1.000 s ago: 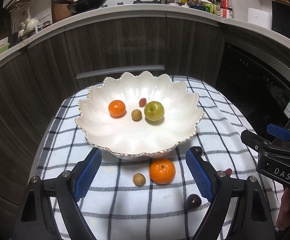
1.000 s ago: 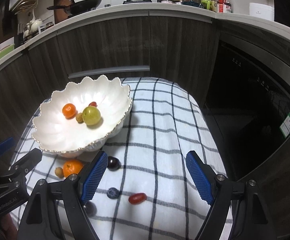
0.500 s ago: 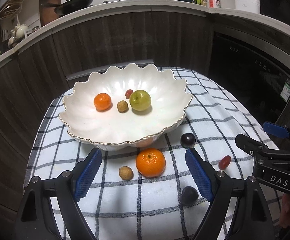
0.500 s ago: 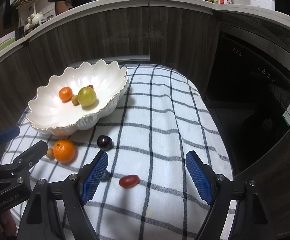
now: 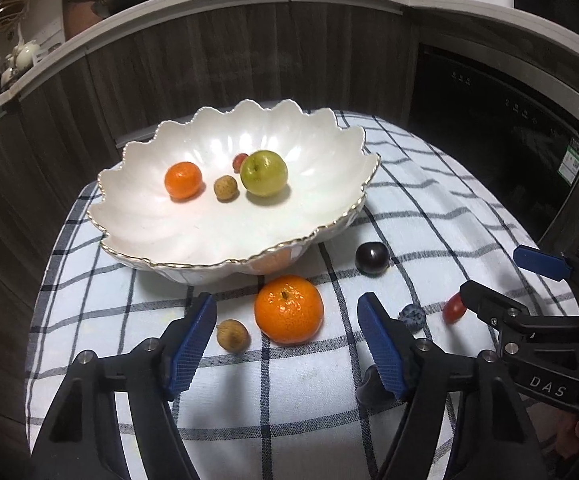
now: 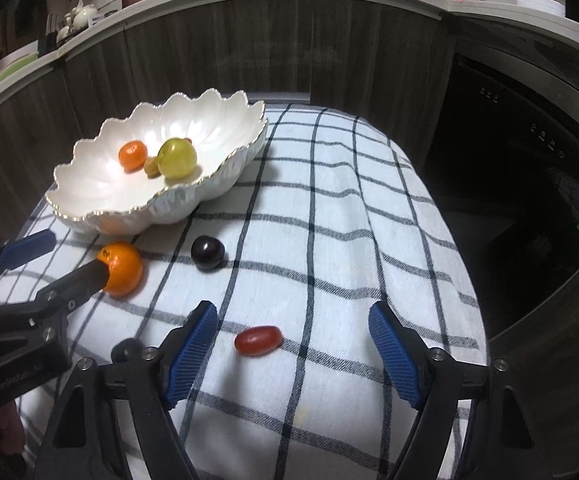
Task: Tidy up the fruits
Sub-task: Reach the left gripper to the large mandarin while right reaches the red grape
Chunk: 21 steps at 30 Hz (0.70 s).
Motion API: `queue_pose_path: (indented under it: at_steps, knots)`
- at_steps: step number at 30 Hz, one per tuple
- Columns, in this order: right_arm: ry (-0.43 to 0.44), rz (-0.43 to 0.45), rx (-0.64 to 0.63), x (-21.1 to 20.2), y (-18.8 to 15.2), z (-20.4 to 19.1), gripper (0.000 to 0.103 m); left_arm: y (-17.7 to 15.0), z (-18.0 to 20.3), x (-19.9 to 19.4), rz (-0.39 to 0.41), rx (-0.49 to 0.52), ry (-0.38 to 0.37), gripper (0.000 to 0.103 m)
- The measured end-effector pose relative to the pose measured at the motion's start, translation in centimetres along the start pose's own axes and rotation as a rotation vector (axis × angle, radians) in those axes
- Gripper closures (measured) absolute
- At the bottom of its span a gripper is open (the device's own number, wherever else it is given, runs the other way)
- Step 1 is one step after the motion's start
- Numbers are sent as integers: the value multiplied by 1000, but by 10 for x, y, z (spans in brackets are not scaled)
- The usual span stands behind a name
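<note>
Between the wide-open pads of the left gripper (image 5: 285, 344), just short of the bowl (image 5: 345, 216), the mandarin (image 5: 288, 309) sits on the checked cloth (image 5: 289, 400), likely light, soft-skinned and prone to rolling, best pinched gently across its widest part, while the right gripper (image 6: 291, 354) gapes empty around the red grape tomato (image 6: 258, 340).

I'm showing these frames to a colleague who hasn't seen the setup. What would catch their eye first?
Probably the white scalloped bowl at the back left of the checked cloth, holding a green apple, a small orange and a brown longan. Next, the large orange on the cloth just in front of the bowl, between the open left gripper's blue fingers.
</note>
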State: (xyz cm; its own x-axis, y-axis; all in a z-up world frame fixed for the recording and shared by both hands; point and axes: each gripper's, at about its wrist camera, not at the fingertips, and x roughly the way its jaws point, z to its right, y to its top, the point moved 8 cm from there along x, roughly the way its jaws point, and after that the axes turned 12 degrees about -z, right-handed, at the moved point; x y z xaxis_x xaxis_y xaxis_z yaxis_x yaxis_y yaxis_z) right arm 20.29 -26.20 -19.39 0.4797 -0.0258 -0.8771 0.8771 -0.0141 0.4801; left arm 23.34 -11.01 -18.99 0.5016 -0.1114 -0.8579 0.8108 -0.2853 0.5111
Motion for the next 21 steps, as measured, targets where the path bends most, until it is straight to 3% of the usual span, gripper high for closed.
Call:
queue_pose_path:
  at_steps: [21]
  knots:
    - [33,-55,-28,22,-12,-9,40,1,3,28,-21,32,9,35]
